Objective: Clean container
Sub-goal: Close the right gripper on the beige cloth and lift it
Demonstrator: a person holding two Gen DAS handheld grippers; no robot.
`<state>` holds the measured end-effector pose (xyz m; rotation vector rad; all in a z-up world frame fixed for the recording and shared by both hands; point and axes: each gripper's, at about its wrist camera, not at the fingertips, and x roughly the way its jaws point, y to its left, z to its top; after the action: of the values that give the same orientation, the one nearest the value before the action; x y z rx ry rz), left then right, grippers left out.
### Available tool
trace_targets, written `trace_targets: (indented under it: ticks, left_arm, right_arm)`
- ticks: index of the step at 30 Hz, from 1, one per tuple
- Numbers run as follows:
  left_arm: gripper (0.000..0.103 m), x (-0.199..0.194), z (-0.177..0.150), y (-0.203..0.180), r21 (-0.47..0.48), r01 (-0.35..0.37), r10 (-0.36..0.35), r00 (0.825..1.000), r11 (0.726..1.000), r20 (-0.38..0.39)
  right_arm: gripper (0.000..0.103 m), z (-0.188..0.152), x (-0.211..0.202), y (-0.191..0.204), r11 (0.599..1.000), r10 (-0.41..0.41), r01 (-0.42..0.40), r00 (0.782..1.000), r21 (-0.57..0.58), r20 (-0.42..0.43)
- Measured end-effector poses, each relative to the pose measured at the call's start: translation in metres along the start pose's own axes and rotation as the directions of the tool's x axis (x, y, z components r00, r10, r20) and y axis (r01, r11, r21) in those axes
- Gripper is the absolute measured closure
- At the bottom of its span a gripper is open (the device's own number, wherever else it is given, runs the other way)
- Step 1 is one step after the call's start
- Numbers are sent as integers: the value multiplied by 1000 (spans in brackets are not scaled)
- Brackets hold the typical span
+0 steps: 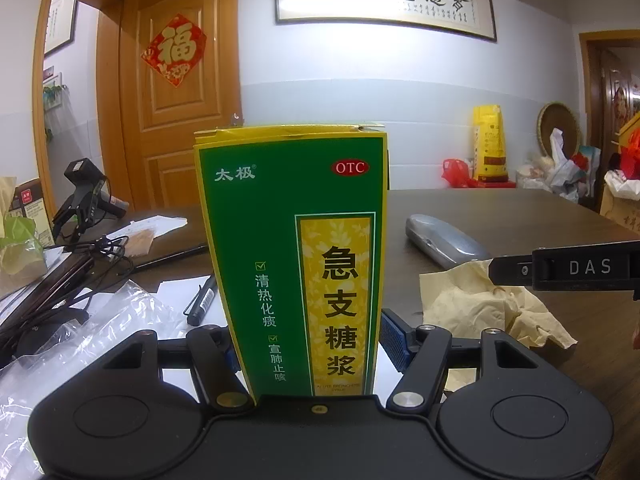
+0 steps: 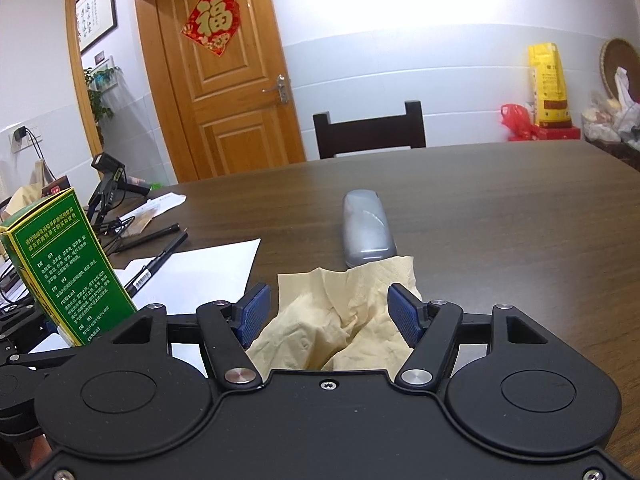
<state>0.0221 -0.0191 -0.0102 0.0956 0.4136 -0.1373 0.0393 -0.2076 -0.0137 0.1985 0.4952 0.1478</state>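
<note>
A tall green and yellow medicine box (image 1: 296,256) stands upright between the fingers of my left gripper (image 1: 308,344), which is shut on it. The box also shows at the left of the right wrist view (image 2: 68,264). A crumpled beige tissue (image 2: 340,320) lies on the dark wooden table (image 2: 500,220), between the blue pads (image 2: 404,312) of my right gripper (image 2: 330,314), which is open around it. In the left wrist view the tissue (image 1: 488,308) lies to the right of the box, with the right gripper's finger (image 1: 560,270) over it.
A grey glasses case (image 2: 366,228) lies just beyond the tissue. White paper (image 2: 208,268), pens (image 2: 156,264), cables (image 1: 80,264) and a clear plastic bag (image 1: 80,344) lie at the left. A dark chair (image 2: 370,132) stands behind the table. Bags (image 2: 520,120) sit by the far wall.
</note>
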Motion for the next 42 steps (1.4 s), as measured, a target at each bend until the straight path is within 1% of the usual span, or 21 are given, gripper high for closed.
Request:
trace_targets:
  ticks: [11,16,20,23,24,27,28,30,32,33,34,35,37,38,40,42]
  left_arm:
    - [43,4,0,0,-8,-15,15,1000,1000,-21]
    - [42,4,0,1,-14,-23,23,999,1000,-26]
    - [42,5,0,3,-22,-25,24,999,999,-30]
    - [42,5,1,3,-26,-25,24,999,999,-33]
    - [42,5,1,4,-27,-25,24,999,999,-33]
    - [42,5,1,4,-29,-24,23,999,999,-34]
    - [42,5,1,4,-28,-25,24,999,999,-34]
    - [42,5,1,3,-29,-20,19,999,999,-35]
    - [42,5,1,3,-25,-15,14,999,1000,-34]
    - [45,6,0,2,-22,-12,12,999,1000,-36]
    - [50,7,0,2,-21,-10,9,999,1000,-41]
    - [51,9,-1,2,-19,-11,10,999,1000,-46]
    - [51,9,-1,2,-18,-9,8,999,1000,-44]
    - [51,9,-2,1,-19,-9,8,999,1000,-43]
    - [52,8,-2,2,-23,-4,3,999,1000,-44]
    - [53,8,-1,4,-31,6,-8,999,999,-47]
  right_arm:
    - [37,-2,1,4,1000,-6,6,1000,-15,-5]
    - [35,-2,4,0,999,-32,32,999,-3,-12]
    - [34,-3,9,0,999,-49,49,998,-2,-42]
    - [34,-5,13,6,998,-42,39,997,-47,-62]
    - [32,-6,15,9,997,-50,46,997,-66,-61]
    - [17,-9,21,17,989,-84,74,994,-129,-72]
    - [16,-10,24,19,987,-94,82,992,-142,-83]
    - [16,-14,31,23,982,-109,89,987,-167,-115]
    - [17,-18,36,27,974,-141,114,982,-198,-127]
    - [20,-19,38,28,970,-152,122,980,-209,-129]
    - [30,-21,40,28,967,-160,129,978,-220,-132]
    - [36,-21,40,27,971,-148,118,980,-210,-135]
    - [63,-21,40,24,977,-129,103,982,-184,-138]
    - [68,-20,39,22,979,-127,103,983,-173,-135]
    - [81,-19,37,19,983,-123,103,984,-151,-130]
    - [88,-15,32,15,990,-95,81,989,-114,-115]
